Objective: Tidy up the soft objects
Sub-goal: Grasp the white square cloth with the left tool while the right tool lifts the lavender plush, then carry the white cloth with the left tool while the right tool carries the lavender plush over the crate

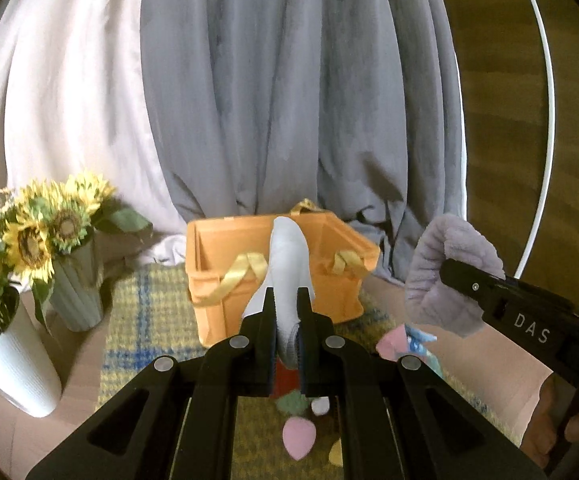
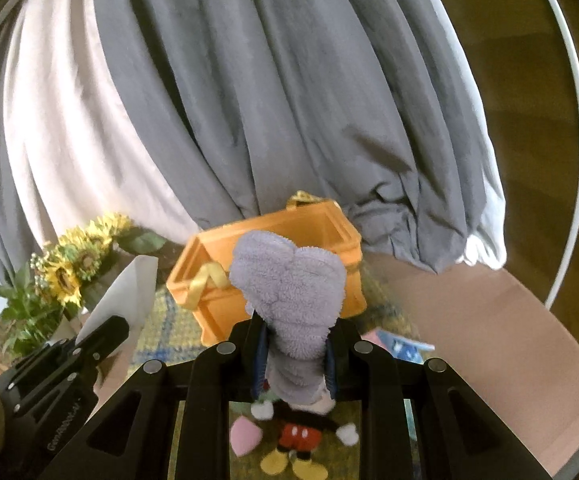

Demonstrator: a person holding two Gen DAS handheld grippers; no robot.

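Observation:
My left gripper (image 1: 286,300) is shut on a white sock (image 1: 289,264), held up in front of the orange basket (image 1: 217,248) with yellow ribbon handles. My right gripper (image 2: 295,340) is shut on a fuzzy lavender sock (image 2: 289,280), also held above the basket (image 2: 213,304). The lavender sock shows in the left wrist view (image 1: 445,276) at right, the white sock in the right wrist view (image 2: 129,292) at left. A Mickey Mouse plush (image 2: 301,436) and a pink soft piece (image 2: 243,436) lie on the yellow plaid mat (image 2: 161,332) below.
Sunflowers in a grey-green vase (image 1: 77,292) and a white vase (image 1: 13,368) stand at the left. Grey and white curtains (image 1: 273,100) hang behind the basket. A pink and blue item (image 1: 405,340) lies right of the basket. A white hoop (image 1: 545,120) stands at right.

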